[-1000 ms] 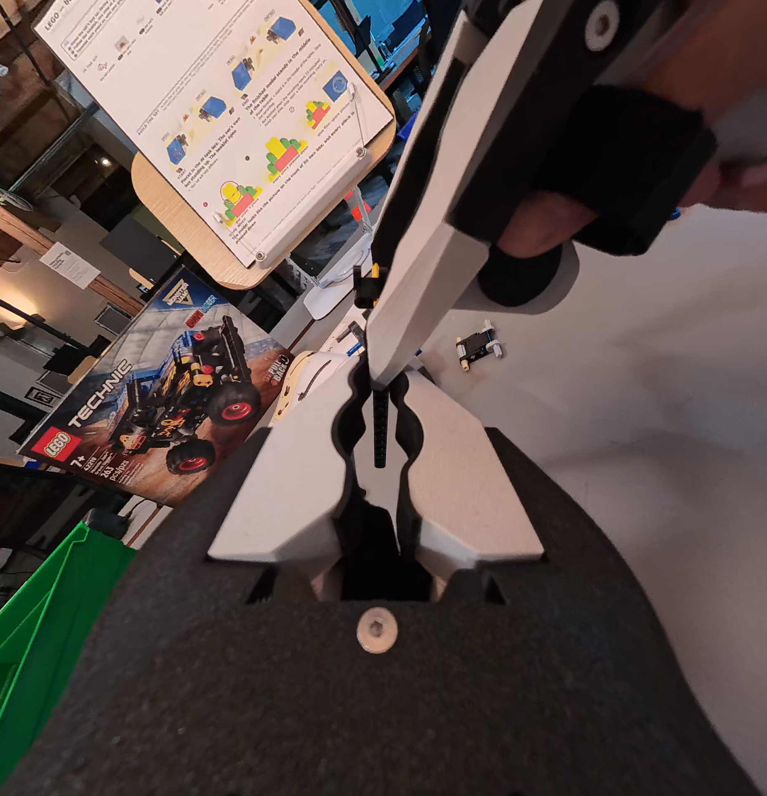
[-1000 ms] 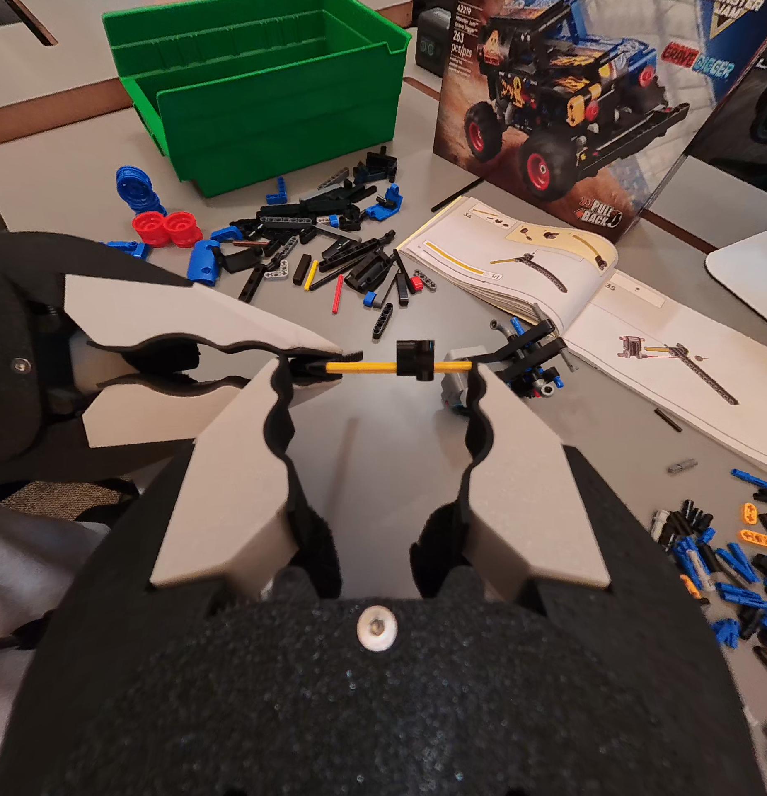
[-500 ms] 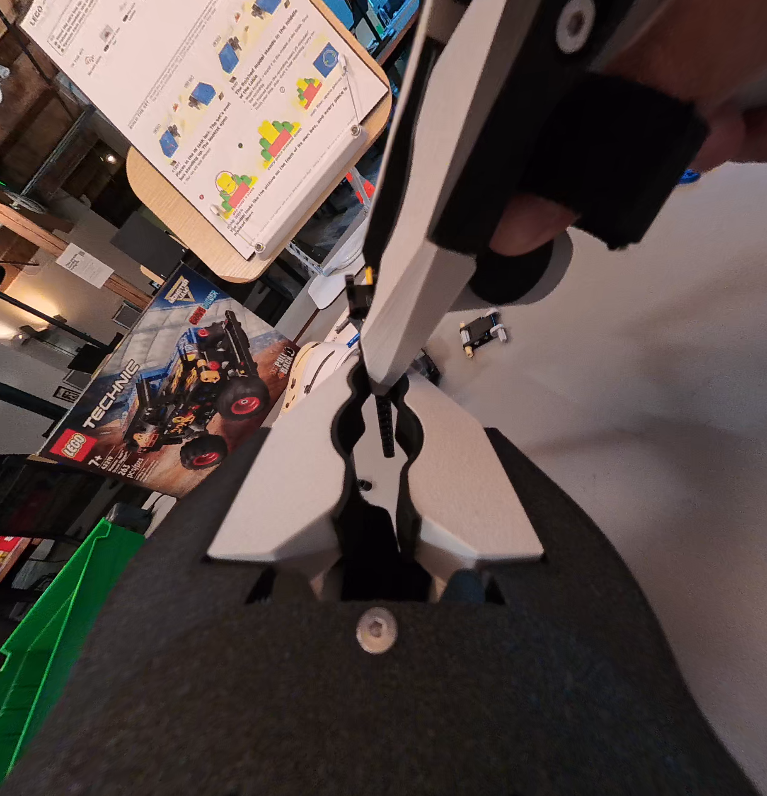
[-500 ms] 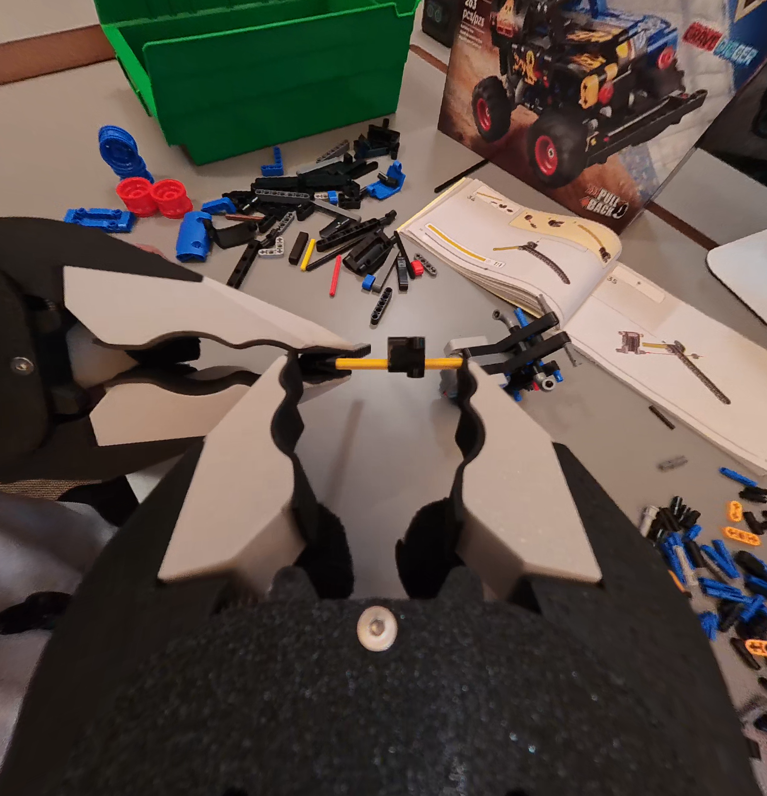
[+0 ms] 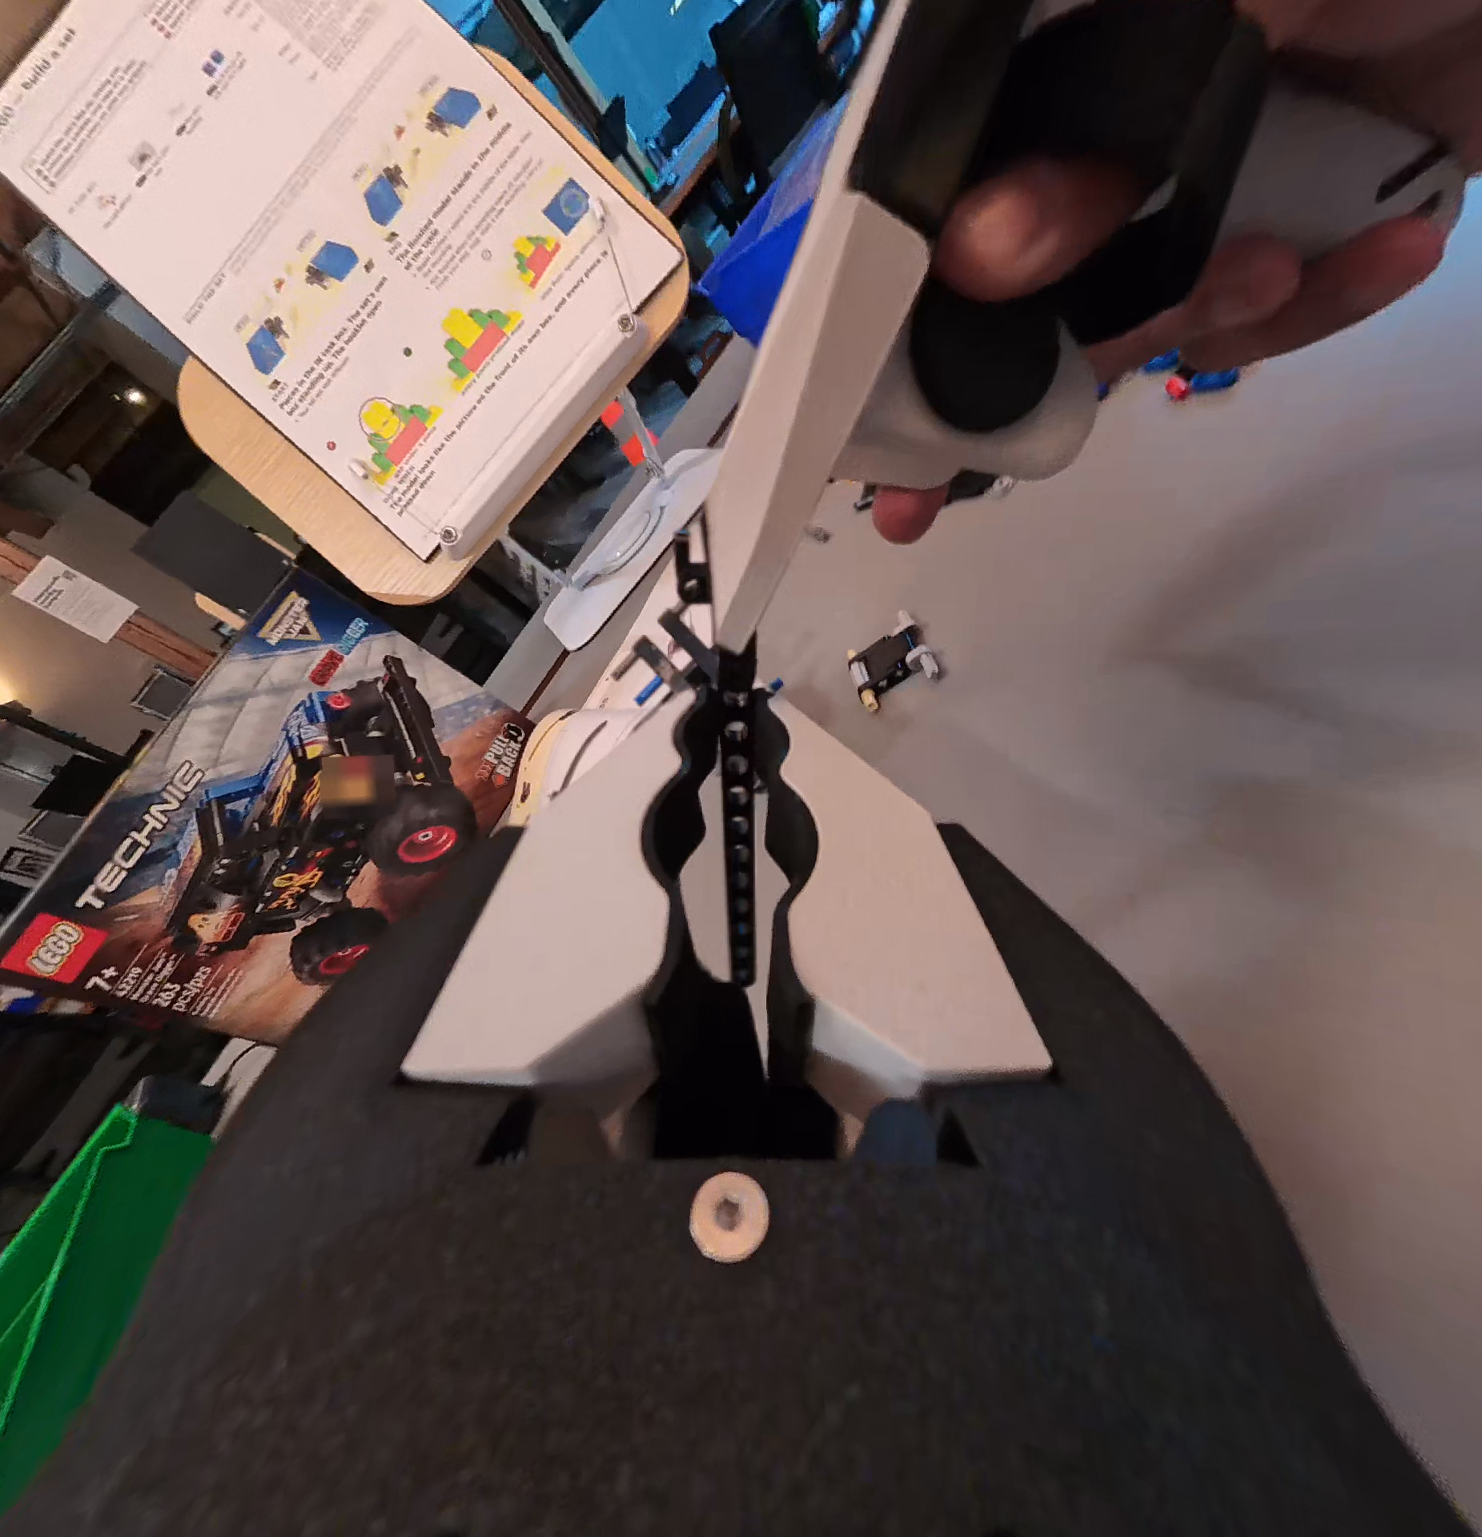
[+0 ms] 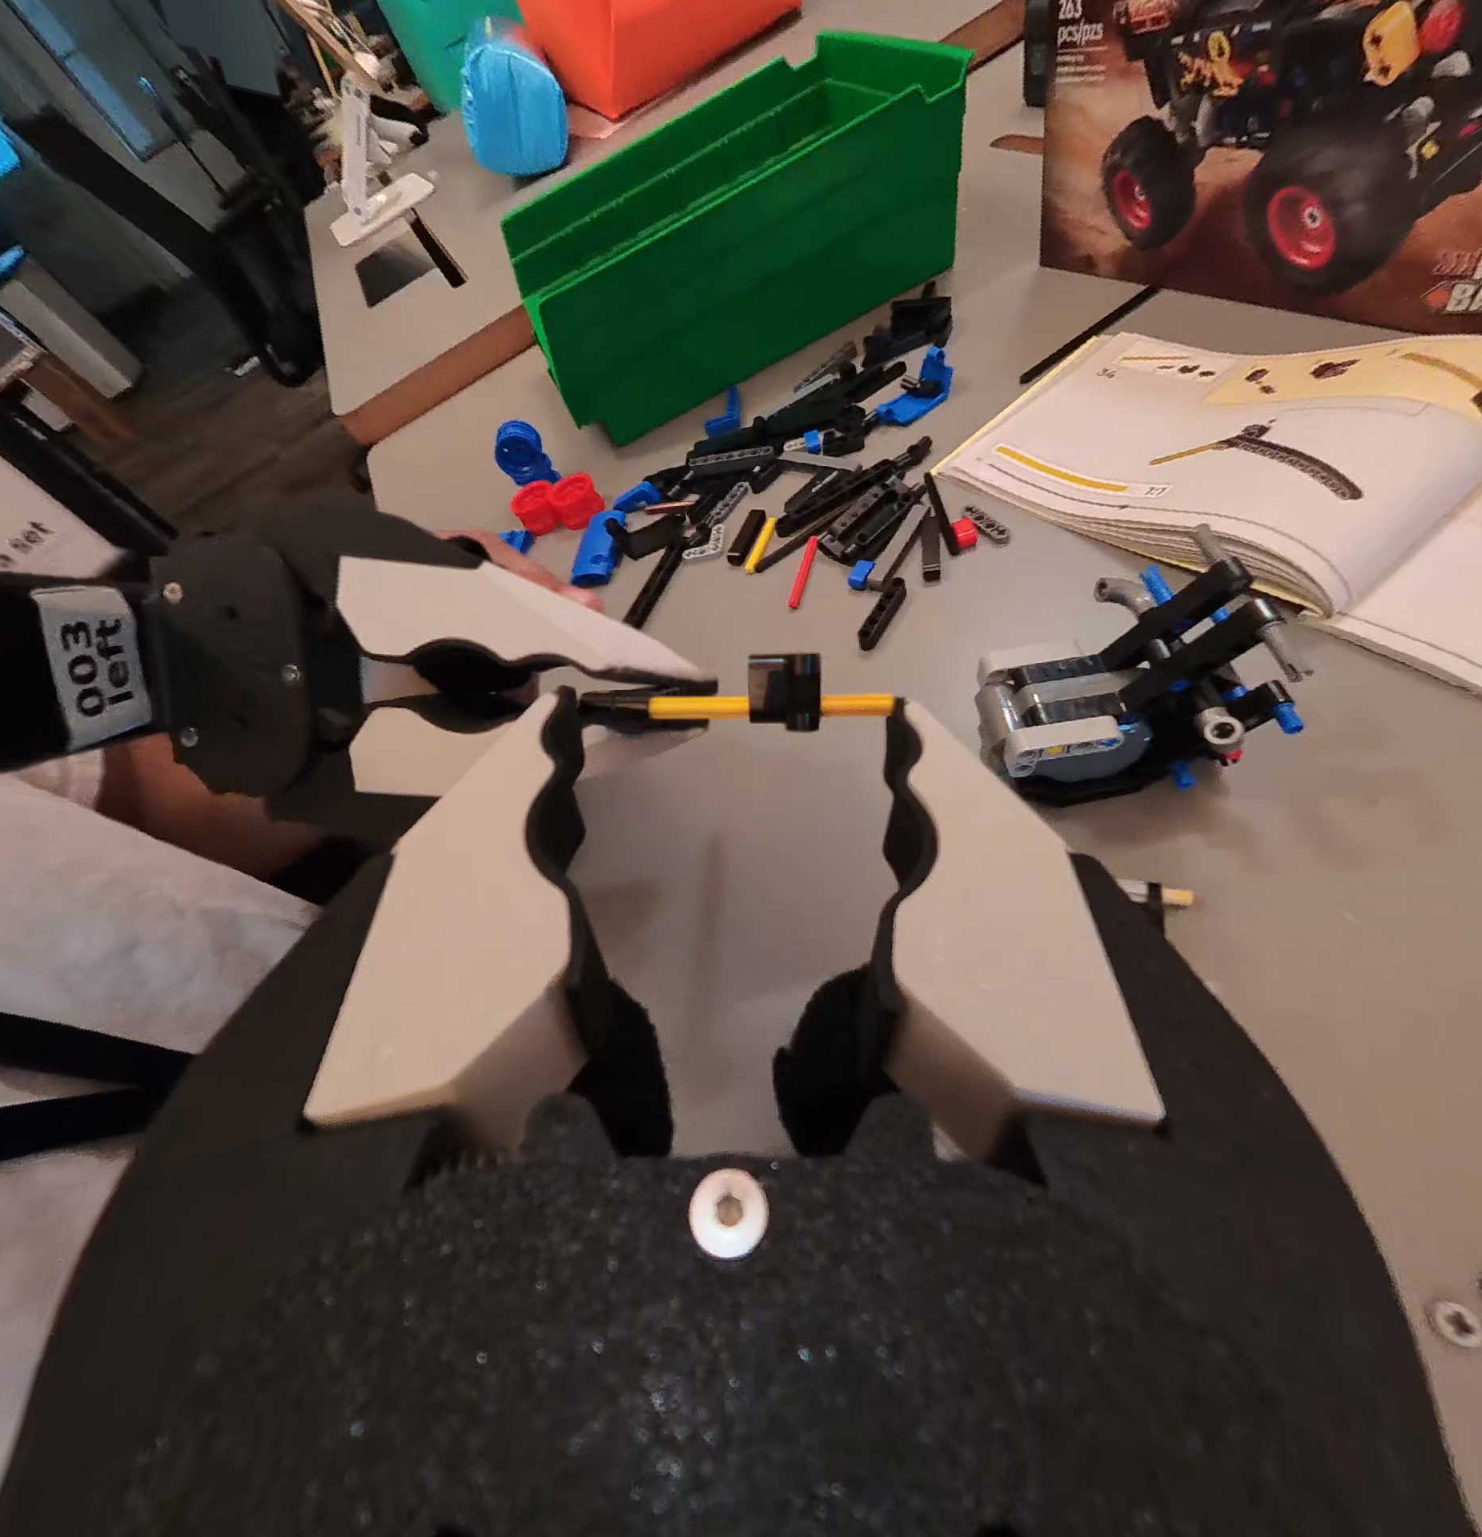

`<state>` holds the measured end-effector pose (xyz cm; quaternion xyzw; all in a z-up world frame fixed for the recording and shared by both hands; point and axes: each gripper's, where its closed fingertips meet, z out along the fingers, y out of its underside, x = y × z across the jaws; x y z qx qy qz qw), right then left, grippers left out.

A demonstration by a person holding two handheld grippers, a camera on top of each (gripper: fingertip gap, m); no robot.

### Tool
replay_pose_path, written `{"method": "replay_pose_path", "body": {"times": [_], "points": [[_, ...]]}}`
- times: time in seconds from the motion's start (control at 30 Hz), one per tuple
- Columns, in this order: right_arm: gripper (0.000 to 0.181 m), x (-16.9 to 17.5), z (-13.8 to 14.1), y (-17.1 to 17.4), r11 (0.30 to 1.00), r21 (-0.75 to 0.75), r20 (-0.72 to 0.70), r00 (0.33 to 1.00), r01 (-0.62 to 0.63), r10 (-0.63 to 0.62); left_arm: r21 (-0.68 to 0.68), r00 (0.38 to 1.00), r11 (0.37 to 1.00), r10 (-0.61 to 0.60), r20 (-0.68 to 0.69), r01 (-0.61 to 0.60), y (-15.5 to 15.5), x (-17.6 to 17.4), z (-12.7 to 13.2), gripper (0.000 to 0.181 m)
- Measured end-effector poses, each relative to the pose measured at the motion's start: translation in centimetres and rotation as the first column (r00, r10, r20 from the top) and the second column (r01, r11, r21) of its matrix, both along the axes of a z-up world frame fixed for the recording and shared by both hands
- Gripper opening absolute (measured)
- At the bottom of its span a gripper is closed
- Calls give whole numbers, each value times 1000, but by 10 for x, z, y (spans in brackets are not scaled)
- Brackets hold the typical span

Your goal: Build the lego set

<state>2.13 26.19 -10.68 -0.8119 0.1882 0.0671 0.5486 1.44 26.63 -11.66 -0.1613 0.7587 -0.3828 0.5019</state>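
My left gripper (image 5: 733, 699) is shut on a thin black beam with holes (image 5: 737, 832), seen edge-on between its fingers. In the right wrist view the left gripper (image 6: 687, 694) comes in from the left, and a yellow axle (image 6: 696, 707) with a black connector (image 6: 783, 703) on it sticks out of the beam's end. My right gripper (image 6: 725, 715) is open. Its fingertips bracket the axle lengthwise, with the right fingertip (image 6: 908, 732) at the axle's free end. The right gripper's finger (image 5: 804, 416) shows above the beam in the left wrist view.
A partly built grey, black and blue model (image 6: 1136, 715) sits on the table to the right, below an open instruction booklet (image 6: 1220, 466). Loose pieces (image 6: 804, 516) lie in front of a green bin (image 6: 737, 233). The set's box (image 6: 1303, 150) stands at the back right. Less than 4 cm separates the two grippers' tips.
Both grippers have swung together, so the model now sits farther right in the right wrist view. The right jaws have narrowed slightly around the axle. More of the black beam shows between the left fingers.
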Motion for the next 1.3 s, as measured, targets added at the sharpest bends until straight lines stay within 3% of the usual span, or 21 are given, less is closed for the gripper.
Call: {"method": "replay_pose_path", "body": {"times": [0.17,0.53,1.17,1.3], "points": [[72,-4,-8,5,1000,-5,10,1000,-20,20,72,991,997,18,132,-28,-5,-1,2,7],[72,0,-14,2,999,41,-40,999,17,-15,88,987,994,47,154,-61,-4,1,-1,8],[80,0,-26,-1,999,-14,-36,999,34,-34,72,999,997,27,41,-30,-8,2,-16,6],[67,1,-11,-8,997,80,-27,1000,-10,13,-25,1000,1000,-10,24,11,-7,-1,-6,6]]}}
